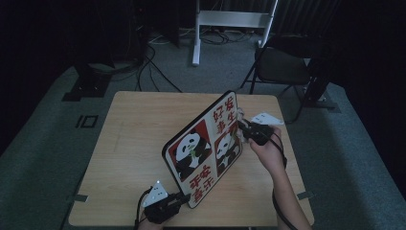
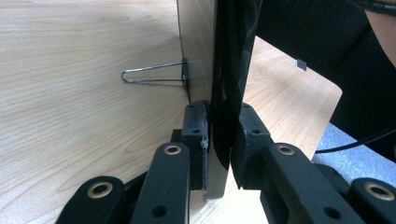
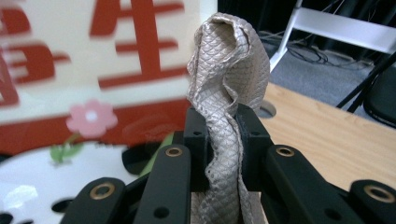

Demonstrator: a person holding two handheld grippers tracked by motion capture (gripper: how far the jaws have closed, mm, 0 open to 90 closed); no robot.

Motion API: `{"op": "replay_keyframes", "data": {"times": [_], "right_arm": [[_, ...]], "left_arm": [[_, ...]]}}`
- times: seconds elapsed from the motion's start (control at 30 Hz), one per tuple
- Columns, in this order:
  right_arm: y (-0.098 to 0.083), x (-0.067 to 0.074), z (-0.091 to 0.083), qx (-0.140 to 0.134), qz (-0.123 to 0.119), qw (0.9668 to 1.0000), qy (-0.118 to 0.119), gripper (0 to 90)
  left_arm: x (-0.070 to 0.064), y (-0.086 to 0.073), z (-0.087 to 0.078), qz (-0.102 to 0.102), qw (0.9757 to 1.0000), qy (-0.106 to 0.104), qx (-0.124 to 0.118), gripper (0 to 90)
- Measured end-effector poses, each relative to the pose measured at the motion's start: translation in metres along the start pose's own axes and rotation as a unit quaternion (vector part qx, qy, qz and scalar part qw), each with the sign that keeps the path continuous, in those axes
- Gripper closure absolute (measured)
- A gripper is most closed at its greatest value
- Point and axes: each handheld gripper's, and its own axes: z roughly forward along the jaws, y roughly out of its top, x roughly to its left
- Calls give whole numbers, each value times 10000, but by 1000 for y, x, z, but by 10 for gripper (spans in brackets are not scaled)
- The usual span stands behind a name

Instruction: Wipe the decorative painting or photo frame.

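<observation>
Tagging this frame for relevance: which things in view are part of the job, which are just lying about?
In the job:
- panda picture board, propped up on edge
- left gripper, shut on the board's edge
- right gripper, shut on a beige textured cloth
- wooden table

Lying about:
- folding chair
- white stand
- floor cables

Black two-jaw tongs (image 2: 223, 140) with brass-ringed screw holes, grey triangular top plates, black trailing cables

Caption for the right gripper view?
Right gripper shut on a bunched beige cloth, beside the panda board.

Wooden table (image 1: 139, 143) under tilted panda board (image 1: 203, 151)
</observation>
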Motion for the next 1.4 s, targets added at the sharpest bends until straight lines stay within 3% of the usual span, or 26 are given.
{"op": "replay_keyframes", "data": {"times": [0.87,1.4], "right_arm": [[-54,-5,15,599,246,9979,42,775],[-85,-7,25,1064,375,9936,13,775]], "left_arm": [[-1,0,1,36,10000,0,12,779],[-1,0,1,39,10000,-15,38,775]]}}
